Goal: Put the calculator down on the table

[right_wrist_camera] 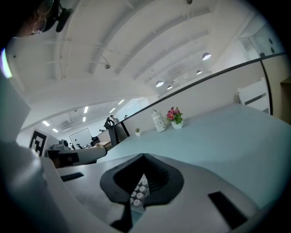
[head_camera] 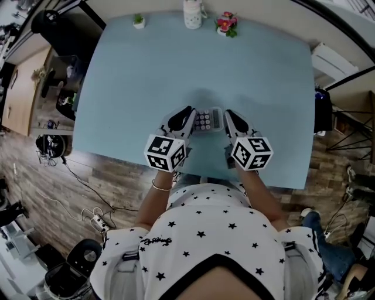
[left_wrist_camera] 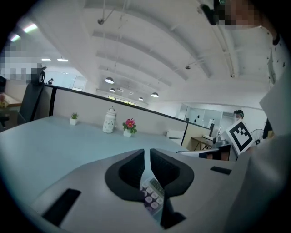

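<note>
Along the far edge of the desk (head_camera: pixel 117 88), left to right: small potted plant (head_camera: pixel 139 20), white jar (head_camera: pixel 193 14), flower pot (head_camera: pixel 226 24), all well apart from the work zone. The blue surface is bare to the left, to the right and beyond the grippers, so there is plenty of room on every side. The near edge runs just under the two marker cubes. At centre, near that edge, the left gripper (head_camera: pixel 188 115) has its jaws drawn nearly together, pinching the left end of the calculator (head_camera: pixel 208 120). Its own view shows the keypad (left_wrist_camera: pixel 152 193) wedged in the narrow gap. The right gripper (head_camera: pixel 230 117) has the opposite end, jaws clamped tight, with keys (right_wrist_camera: pixel 138 193) showing between them. The calculator spans the two grippers, keys up, and looks lifted off the desk with a faint shadow beyond it. Both forearms reach forward from the torso and converge slightly, grippers pointing away and a little down. Bracelet (head_camera: pixel 159 186) on the left wrist.
</note>
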A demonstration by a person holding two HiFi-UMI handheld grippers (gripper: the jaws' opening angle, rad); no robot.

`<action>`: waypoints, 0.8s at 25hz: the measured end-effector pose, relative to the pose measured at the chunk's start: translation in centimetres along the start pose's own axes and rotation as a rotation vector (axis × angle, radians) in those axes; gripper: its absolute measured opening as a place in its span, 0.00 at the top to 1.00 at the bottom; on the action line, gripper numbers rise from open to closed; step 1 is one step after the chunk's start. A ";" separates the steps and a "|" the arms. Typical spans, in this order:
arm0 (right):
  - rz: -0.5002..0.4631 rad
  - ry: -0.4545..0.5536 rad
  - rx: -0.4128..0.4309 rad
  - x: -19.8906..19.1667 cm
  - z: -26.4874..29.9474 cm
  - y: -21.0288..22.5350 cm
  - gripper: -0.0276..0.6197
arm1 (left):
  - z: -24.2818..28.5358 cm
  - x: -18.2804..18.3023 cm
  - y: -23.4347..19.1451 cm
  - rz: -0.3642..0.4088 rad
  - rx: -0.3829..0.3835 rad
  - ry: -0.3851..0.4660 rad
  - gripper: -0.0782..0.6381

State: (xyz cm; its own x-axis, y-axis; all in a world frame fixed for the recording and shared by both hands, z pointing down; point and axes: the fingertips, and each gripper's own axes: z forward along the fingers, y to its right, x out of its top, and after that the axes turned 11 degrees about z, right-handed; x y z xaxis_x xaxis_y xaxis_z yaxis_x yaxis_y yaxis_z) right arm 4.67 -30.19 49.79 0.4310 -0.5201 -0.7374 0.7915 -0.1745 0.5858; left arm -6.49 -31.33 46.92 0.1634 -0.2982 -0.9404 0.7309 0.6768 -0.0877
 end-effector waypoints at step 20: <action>-0.084 0.251 0.079 7.6 -4.5 -4.8 0.96 | -1.2 8.3 3.6 0.148 -0.126 0.199 0.83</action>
State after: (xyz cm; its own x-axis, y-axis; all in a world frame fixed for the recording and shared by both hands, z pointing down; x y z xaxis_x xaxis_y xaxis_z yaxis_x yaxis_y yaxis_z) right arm 6.08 -29.55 39.91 0.4671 -0.2789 -0.8390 0.7971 -0.2777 0.5361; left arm -3.26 -30.59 38.41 0.1201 -0.0605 -0.9909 0.6182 0.7856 0.0270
